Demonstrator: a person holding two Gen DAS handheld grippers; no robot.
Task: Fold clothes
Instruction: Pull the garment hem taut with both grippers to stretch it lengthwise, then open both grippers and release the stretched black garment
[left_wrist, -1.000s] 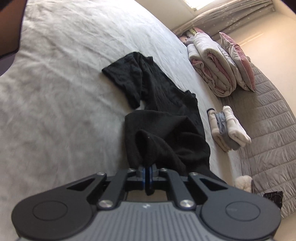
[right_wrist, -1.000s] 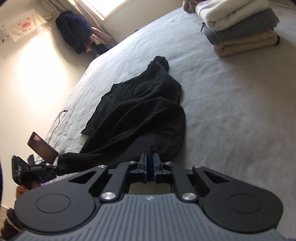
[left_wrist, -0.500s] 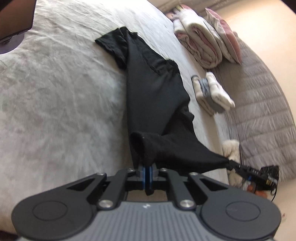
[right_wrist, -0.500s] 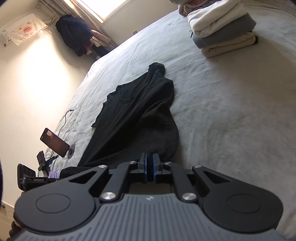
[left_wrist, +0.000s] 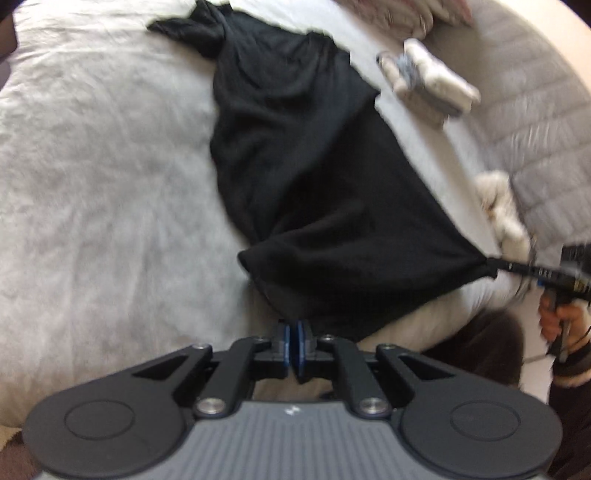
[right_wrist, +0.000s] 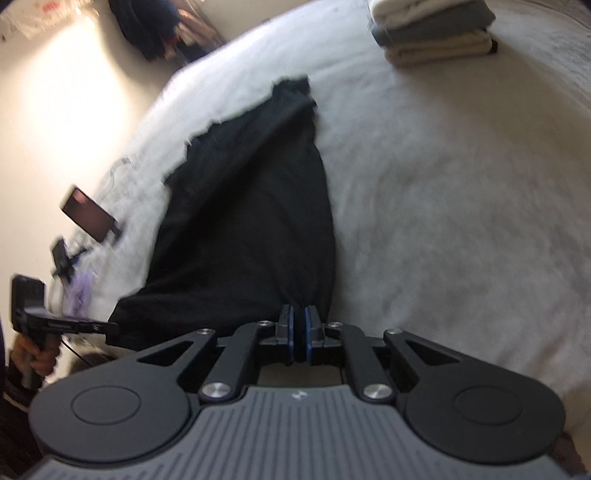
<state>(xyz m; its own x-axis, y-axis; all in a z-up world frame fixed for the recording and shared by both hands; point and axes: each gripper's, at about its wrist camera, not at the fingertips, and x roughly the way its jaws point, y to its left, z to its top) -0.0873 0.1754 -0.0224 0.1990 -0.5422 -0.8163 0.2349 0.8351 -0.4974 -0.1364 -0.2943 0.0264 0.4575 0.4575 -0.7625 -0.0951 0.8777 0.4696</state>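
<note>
A black garment (left_wrist: 303, 177) lies stretched lengthwise on the grey bed (left_wrist: 92, 184), its far end with a sleeve near the top. My left gripper (left_wrist: 294, 332) is shut on one corner of its near hem. My right gripper (right_wrist: 299, 328) is shut on the other hem corner; it also shows in the left wrist view (left_wrist: 517, 267) at the right, pulling the hem taut. The garment (right_wrist: 255, 214) fans out from my right gripper. The left gripper shows in the right wrist view (right_wrist: 88, 326) at the lower left.
A stack of folded clothes (right_wrist: 432, 33) sits at the far right of the bed, also in the left wrist view (left_wrist: 428, 79). A phone on a stand (right_wrist: 90, 214) is by the bed's left edge. A white fluffy item (left_wrist: 502, 210) lies near the quilted cover (left_wrist: 546, 129).
Both grippers have pulled back toward the bed's near edge and apart, dragging the garment along and stretching its hem wide. The crumpled cloth now lies flatter and longer.
</note>
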